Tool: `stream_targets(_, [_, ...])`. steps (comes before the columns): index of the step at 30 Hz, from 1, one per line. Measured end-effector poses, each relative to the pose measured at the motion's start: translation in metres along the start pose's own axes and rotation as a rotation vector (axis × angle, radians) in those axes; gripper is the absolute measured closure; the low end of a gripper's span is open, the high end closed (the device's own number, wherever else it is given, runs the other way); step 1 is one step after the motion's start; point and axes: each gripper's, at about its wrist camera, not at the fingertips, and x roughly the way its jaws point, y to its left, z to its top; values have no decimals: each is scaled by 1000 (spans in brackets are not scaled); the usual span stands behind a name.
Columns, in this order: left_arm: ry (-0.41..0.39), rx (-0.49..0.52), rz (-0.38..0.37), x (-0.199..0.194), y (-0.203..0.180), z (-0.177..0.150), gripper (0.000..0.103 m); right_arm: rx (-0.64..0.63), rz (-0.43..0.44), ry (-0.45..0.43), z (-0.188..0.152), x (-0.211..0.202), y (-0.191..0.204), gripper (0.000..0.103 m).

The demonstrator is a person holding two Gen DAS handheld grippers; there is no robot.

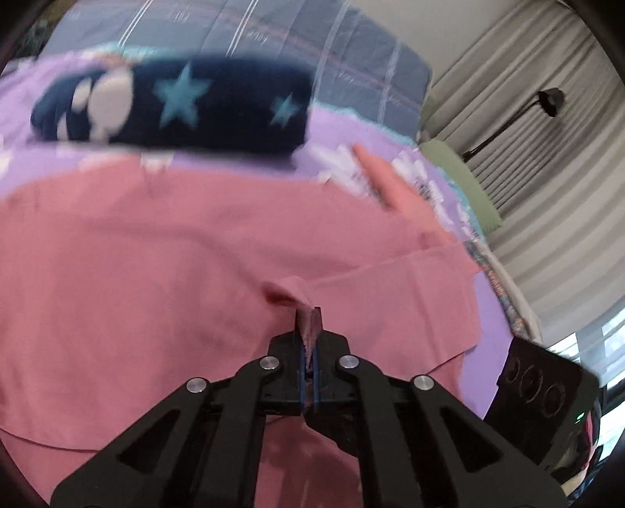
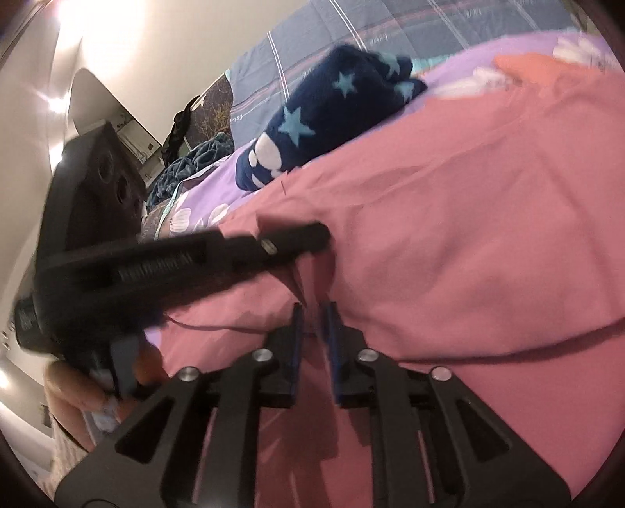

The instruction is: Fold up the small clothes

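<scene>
A pink garment (image 1: 164,250) lies spread over a lilac bedcover (image 1: 343,129) on the bed, w/ bare lilac strips beyond its far & side edges. Just past the pink garment's far edge sits a folded navy star-print piece (image 1: 175,105); beyond that, grey-blue checked bedding (image 1: 312,35). Pink fabric is plain, lightly creased, one fold line running across. Left tongs (image 1: 308,318) are clamped on a small raised pinch of the pink garment. Right tongs (image 2: 314,312), jaws a little apart, hover at a crease of the pink garment; pads not pressing. Print on the bedcover & bedding too blurred to read.
</scene>
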Motion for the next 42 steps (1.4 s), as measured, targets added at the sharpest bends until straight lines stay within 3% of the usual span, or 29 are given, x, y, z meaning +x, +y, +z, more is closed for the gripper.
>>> stream_targets(5, [-169,109,1,-69,-32,28,101,-18,-84,-1,1,-25,-17,85])
stream_targets(7, [-238,147,24,-98,-39,33,101,64,-146,-26,-1,-32,-44,83])
stream_targets(9, [-296,176,58,-123,-42,34,101,204,-129,-60,-5,-38,-75,92])
stream_targets(11, [-326,192,93,-138,-41,33,101,294,-73,-73,-8,-39,-93,100])
stream_targets(15, [-348,188,174,-161,-21,32,101,222,-128,-75,-8,-37,-79,98])
stream_targets(24, [-333,109,284,-169,31,28,102,233,-115,-73,-10,-39,-79,97])
stream_targets(27, [-312,58,373,-162,60,23,102,235,-113,-74,-10,-37,-80,97])
stream_targets(33, [-211,-71,433,-135,119,5,102,234,-115,-73,-9,-36,-80,97])
stream_targets(34, [-185,-84,435,-129,125,0,97,234,-115,-73,-9,-37,-81,97])
stream_targets(35, [-168,-89,441,-123,128,-4,80,234,-115,-73,-10,-36,-80,97])
stream_targets(37, [-141,-89,474,-113,133,-11,60,233,-116,-73,-9,-36,-80,97])
stream_targets(39, [-118,-61,505,-102,135,-16,60,232,-118,-72,-9,-35,-79,97])
stream_targets(42, [-77,18,636,-88,135,-26,63,215,-149,-67,-9,-37,-75,97])
